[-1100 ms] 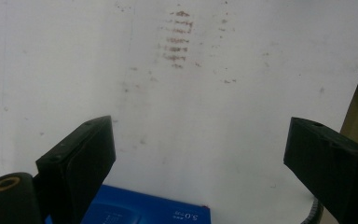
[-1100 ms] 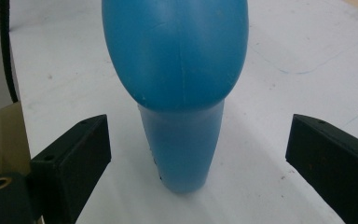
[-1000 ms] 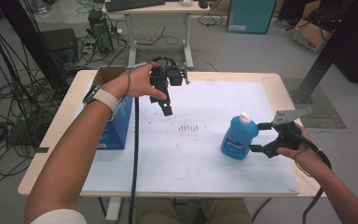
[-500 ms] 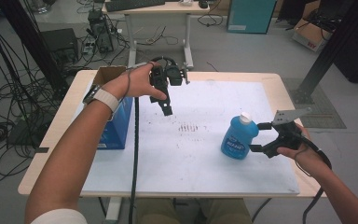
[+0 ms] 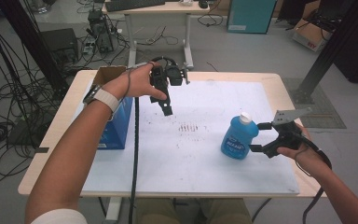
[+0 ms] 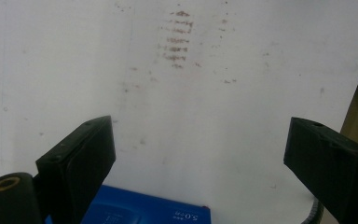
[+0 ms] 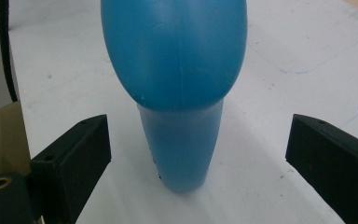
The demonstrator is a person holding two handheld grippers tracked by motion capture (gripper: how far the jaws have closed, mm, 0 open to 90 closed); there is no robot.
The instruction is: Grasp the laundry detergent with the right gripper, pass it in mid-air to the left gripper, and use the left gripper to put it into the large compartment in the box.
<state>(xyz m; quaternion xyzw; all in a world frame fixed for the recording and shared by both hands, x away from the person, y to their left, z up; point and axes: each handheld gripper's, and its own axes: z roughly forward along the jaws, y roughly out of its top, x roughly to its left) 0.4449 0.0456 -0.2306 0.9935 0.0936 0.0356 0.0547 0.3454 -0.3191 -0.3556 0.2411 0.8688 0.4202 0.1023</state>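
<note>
At the near right of the tabletop [image 5: 279, 84], the right claw [image 5: 256, 136] sits low, level with the blue bottle [image 5: 235, 138], its jaws spread wide and open toward the bottle's right side. The bottle stands upright on the white sheet [image 5: 191, 158] with a white cap [image 5: 245, 117] on top; in the right gripper view the bottle [image 7: 177, 84] rises just ahead of the jaws, centred in the gap, and neither jaw touches it. The grey plate [image 5: 291, 114] on this claw sits above the person's right hand [image 5: 303, 151]. Farther left, a blue box [image 5: 116, 128] stands on the sheet's left edge, partly behind the left forearm. Beyond it, the left claw [image 5: 167, 109] is held in the air above the middle of the sheet, pointing down, its jaws wide apart with nothing between them; its black cable [image 5: 134, 154] hangs down to the near edge. In the left gripper view the jaws frame bare sheet with a patch of brownish marks [image 6: 177, 39], and the box [image 6: 144, 212] top shows at the bottom. Those marks [image 5: 189, 127] lie mid-sheet, between the two claws.
</note>
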